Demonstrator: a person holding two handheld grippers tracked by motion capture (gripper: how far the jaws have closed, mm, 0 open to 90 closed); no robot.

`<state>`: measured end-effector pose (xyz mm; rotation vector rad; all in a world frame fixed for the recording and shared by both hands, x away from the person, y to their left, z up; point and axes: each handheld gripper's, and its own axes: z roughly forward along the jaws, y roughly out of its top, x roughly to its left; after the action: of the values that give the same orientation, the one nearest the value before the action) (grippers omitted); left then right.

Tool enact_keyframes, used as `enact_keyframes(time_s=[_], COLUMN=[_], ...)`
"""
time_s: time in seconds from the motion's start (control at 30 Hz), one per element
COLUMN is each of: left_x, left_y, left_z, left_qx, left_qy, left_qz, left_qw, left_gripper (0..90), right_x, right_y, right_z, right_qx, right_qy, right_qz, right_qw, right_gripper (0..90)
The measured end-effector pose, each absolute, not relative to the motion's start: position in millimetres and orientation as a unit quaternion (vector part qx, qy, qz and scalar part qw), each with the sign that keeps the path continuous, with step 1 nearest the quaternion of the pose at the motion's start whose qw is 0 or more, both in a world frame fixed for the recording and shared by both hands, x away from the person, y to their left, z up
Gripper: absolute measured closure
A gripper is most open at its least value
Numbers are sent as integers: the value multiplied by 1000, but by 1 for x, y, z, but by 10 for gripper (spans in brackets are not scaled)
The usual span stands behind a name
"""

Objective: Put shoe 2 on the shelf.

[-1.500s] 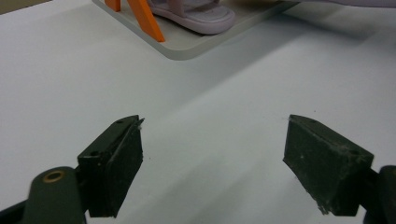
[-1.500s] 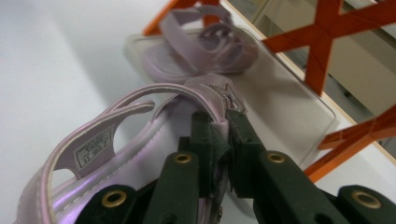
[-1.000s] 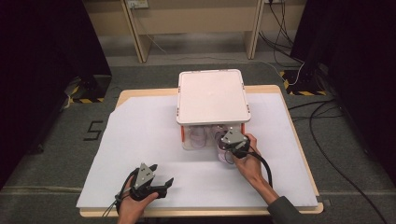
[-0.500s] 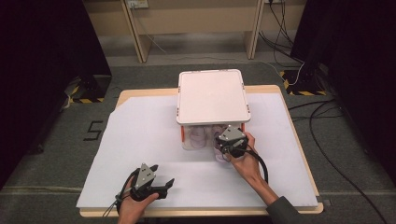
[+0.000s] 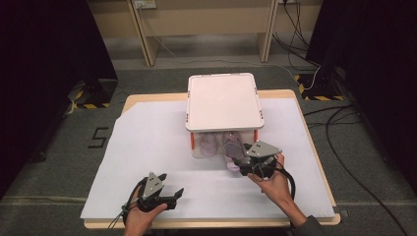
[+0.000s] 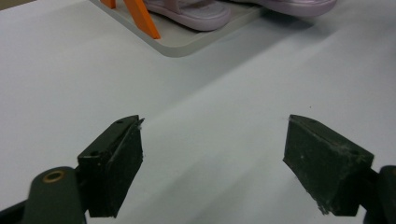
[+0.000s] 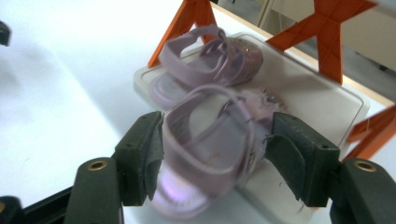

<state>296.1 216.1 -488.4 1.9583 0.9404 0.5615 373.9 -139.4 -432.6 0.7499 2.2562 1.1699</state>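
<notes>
Left gripper: low on the white-covered desk, well left and in front of the rack, jaws spread wide on nothing; its own view adds the rack's grey base corner and an orange leg.
Rack: white top hides the shelf from above.
Far sandal: lilac, on the shelf.
Near sandal: heel overhanging the front edge.
Right gripper: jaws clasping the near sandal's straps; the high view shows just its grey plate.

Orange legs and the white top hem the shelf opening.
</notes>
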Motion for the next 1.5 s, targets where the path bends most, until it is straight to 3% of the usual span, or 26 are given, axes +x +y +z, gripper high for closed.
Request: enact_keyframes(time_s=[0.47, 0.9, 0.97, 1.5], left_x=[297, 297, 297, 297], left_y=[215, 214, 214, 214], left_z=[-489, -490, -491, -492], left_qx=[787, 790, 790, 792], left_qy=[377, 376, 376, 376], left_qz=[225, 223, 223, 222], left_qw=[433, 430, 429, 427], left_gripper=[190, 191, 191, 191], right_x=[361, 382, 390, 427], right_y=[-146, -134, -136, -117], right_z=[-476, -478, -478, -481], right_qx=[292, 296, 299, 310], right_qy=[848, 841, 836, 831], right_qz=[388, 380, 393, 386], right_qw=[212, 245, 241, 254], right_gripper=[318, 469, 547, 549])
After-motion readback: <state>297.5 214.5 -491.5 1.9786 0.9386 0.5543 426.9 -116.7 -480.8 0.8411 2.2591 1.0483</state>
